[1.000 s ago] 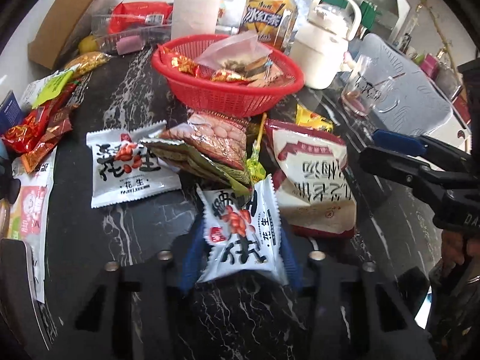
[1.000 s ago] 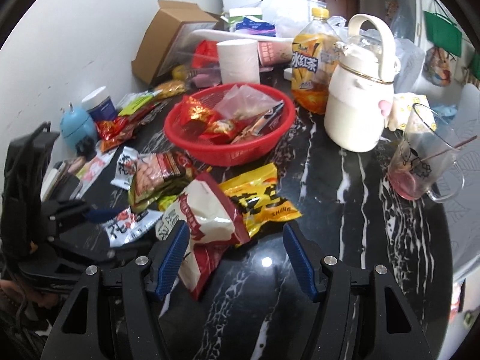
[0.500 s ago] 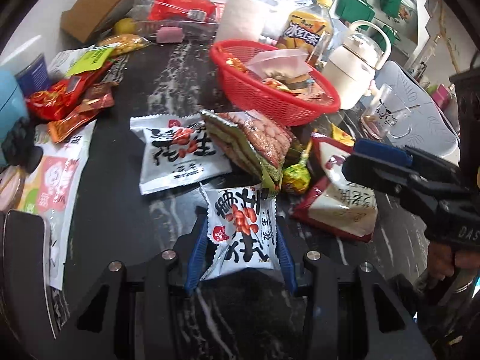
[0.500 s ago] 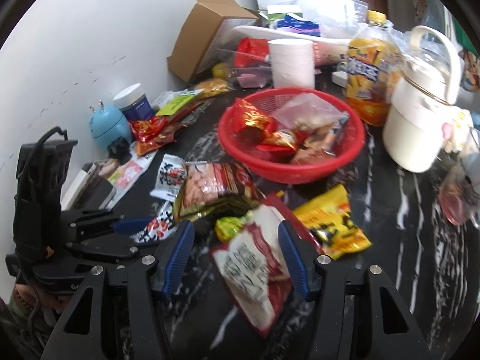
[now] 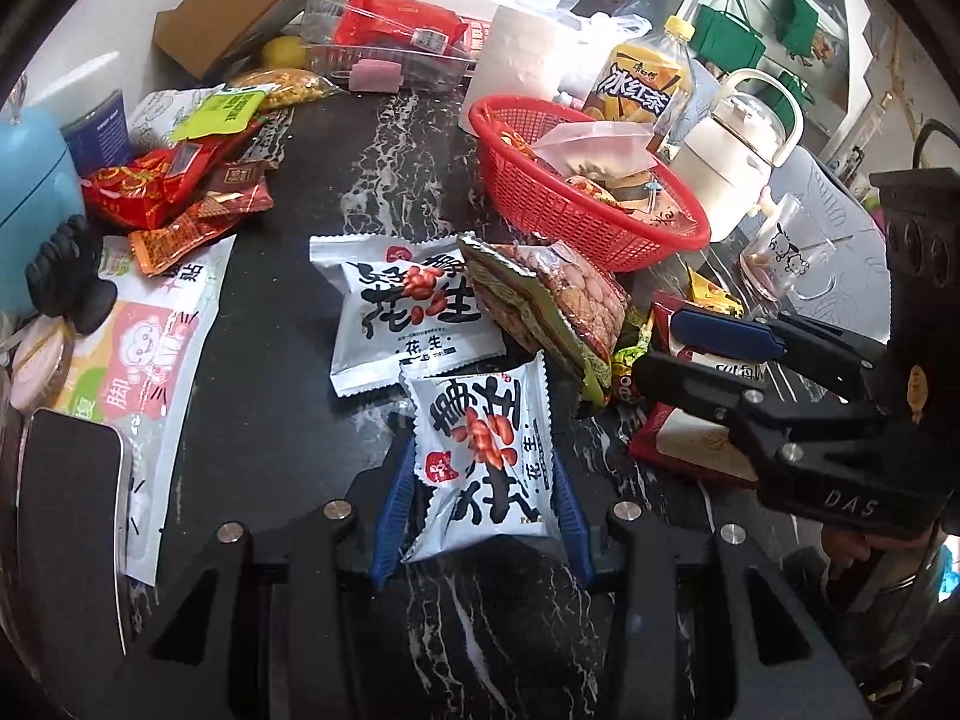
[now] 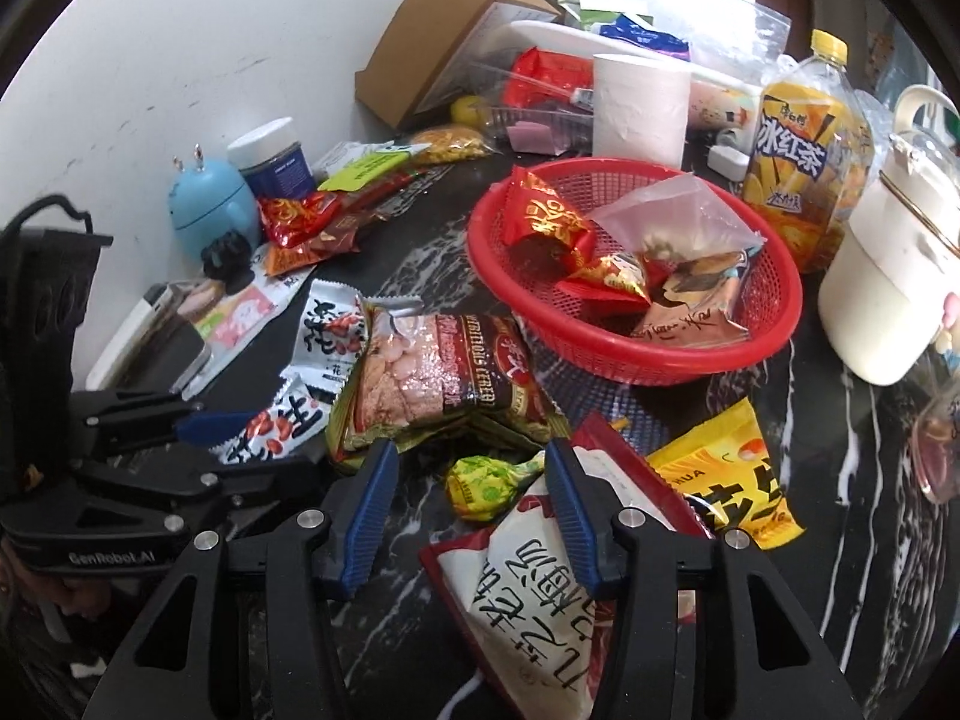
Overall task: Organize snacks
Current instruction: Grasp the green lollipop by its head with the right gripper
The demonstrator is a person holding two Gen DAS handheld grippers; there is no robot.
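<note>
Left wrist view: the left tool (image 5: 480,480) sat at lower centre, its blue-padded jaws closed against the two side edges of a white foil peanut packet with black characters and red nuts (image 5: 483,450). The packet's upper end pointed toward a second, matching white peanut packet (image 5: 414,312) lying flat on the black white-veined marble counter (image 5: 270,360) just above it in the frame. A green-edged clear bag of pale nuts (image 5: 546,306) leaned to the right of both, below the red plastic mesh basket (image 5: 600,222) at upper centre, which held several wrapped snacks.

Right wrist view: the right tool (image 6: 471,504) occupied lower centre with jaws spread wide, gripping nothing. A small yellow-green wrapped sweet (image 6: 486,483) lay on the counter between the pads. A red-and-white snack bag with black characters (image 6: 534,594) lay partly beneath the right-hand pad, extending to the lower edge. A yellow snack packet (image 6: 726,480) lay to the right, and the basket (image 6: 600,354) stood at upper centre.
</note>
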